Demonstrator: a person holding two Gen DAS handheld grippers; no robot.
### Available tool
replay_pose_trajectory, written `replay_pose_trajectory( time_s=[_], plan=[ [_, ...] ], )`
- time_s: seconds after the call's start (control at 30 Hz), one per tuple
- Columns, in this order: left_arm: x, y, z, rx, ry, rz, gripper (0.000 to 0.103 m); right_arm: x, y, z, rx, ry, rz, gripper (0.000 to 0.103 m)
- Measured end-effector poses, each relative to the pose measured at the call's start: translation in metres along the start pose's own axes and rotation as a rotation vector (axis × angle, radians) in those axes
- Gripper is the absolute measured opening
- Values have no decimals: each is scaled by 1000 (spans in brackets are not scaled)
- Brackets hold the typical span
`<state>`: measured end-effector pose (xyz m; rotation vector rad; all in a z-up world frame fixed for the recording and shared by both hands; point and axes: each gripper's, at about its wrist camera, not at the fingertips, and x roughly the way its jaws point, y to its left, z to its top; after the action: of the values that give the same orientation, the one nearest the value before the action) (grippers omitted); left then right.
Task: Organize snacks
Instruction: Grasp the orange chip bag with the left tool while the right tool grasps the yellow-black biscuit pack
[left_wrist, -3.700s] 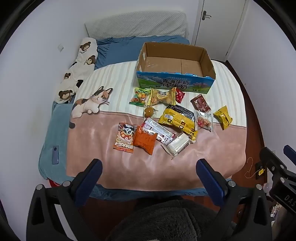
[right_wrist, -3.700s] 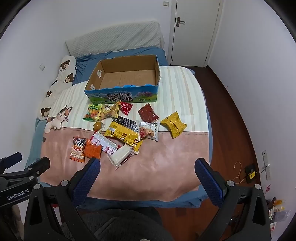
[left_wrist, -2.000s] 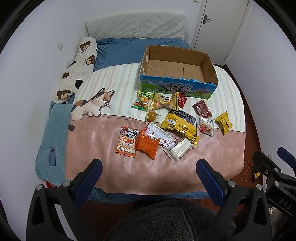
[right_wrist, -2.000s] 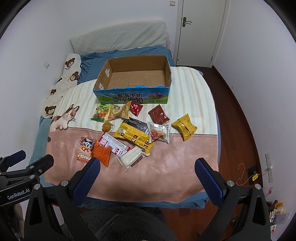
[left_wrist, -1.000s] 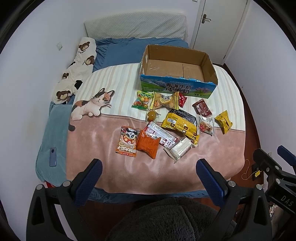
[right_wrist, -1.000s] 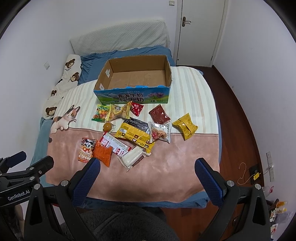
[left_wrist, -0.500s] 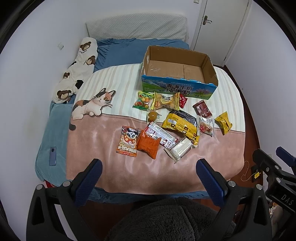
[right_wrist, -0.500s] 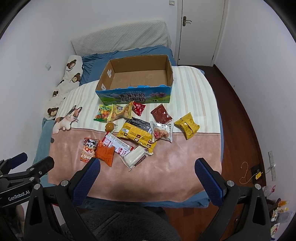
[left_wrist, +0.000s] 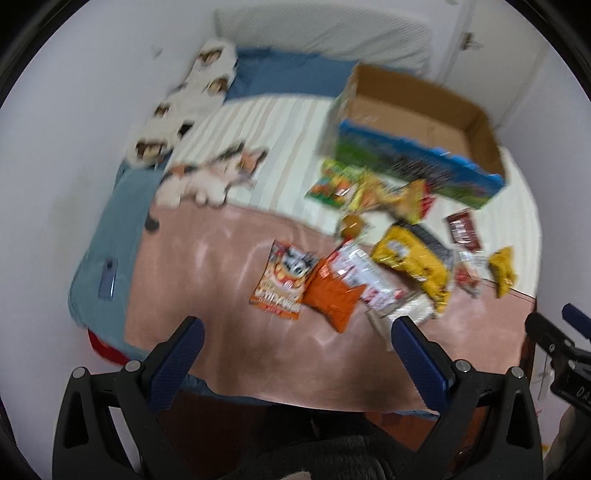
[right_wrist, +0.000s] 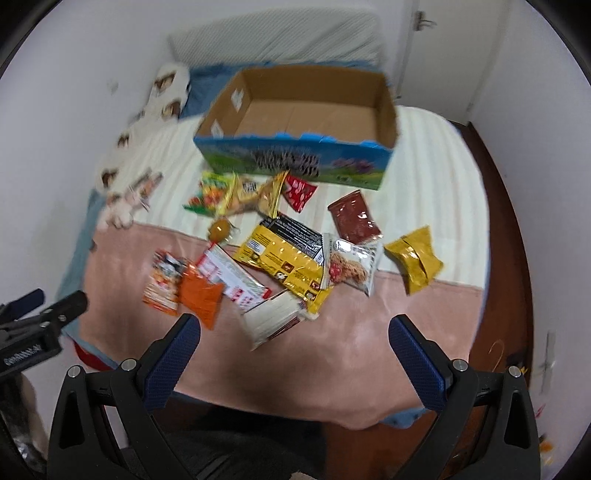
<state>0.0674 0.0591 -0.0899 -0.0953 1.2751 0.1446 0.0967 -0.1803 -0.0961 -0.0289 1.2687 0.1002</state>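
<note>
Left wrist view, blurred: left claw (left_wrist: 295, 341) released, jaws wide, nothing between them, above the near edge of the bed (left_wrist: 207, 295). Snacks lie mid-frame to right: panda pack (left_wrist: 282, 280) touching the orange pack (left_wrist: 334, 295), then a white-red bar (left_wrist: 364, 275), yellow bag (left_wrist: 415, 254), small gold pack (left_wrist: 502, 269) far right. Box (left_wrist: 417, 136) upper right, nothing in it.

Right wrist view: right claw (right_wrist: 293, 341) also released and holding nothing, low centre. Orange pack (right_wrist: 201, 295) lower left, white pack (right_wrist: 275, 319) just ahead of the claw, cookie pack (right_wrist: 351, 266) and gold pack (right_wrist: 415, 258) to the right, box (right_wrist: 306, 122) top centre.

Judgement: reach step, no snack packed yet. Do it well: take the nearest top-lying pack per claw, likely orange pack for left, white pack for right. Pinch a crimped edge, since the film looks slippery. Overlapping packs may drag along, so lift straight up. Slow down; views are smeared.
</note>
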Motion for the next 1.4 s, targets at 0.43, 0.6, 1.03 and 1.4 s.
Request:
replay_pose_trajectory(
  time_s=[0.43,0.6,1.03,1.4],
  plan=[
    [169,22,-16,-390,369,-219,94,204,36,67,-422,247,18,103],
    [212,23,-24,-587,409,-350,82,257,51,76,-573,335,8,103],
    [245,26,-31,-749,376,-397,49,313,42,83,-514,362,105,94],
    [191,-52,8,57,103,72,48,324,-48,71,419,376,345,92]
  ],
)
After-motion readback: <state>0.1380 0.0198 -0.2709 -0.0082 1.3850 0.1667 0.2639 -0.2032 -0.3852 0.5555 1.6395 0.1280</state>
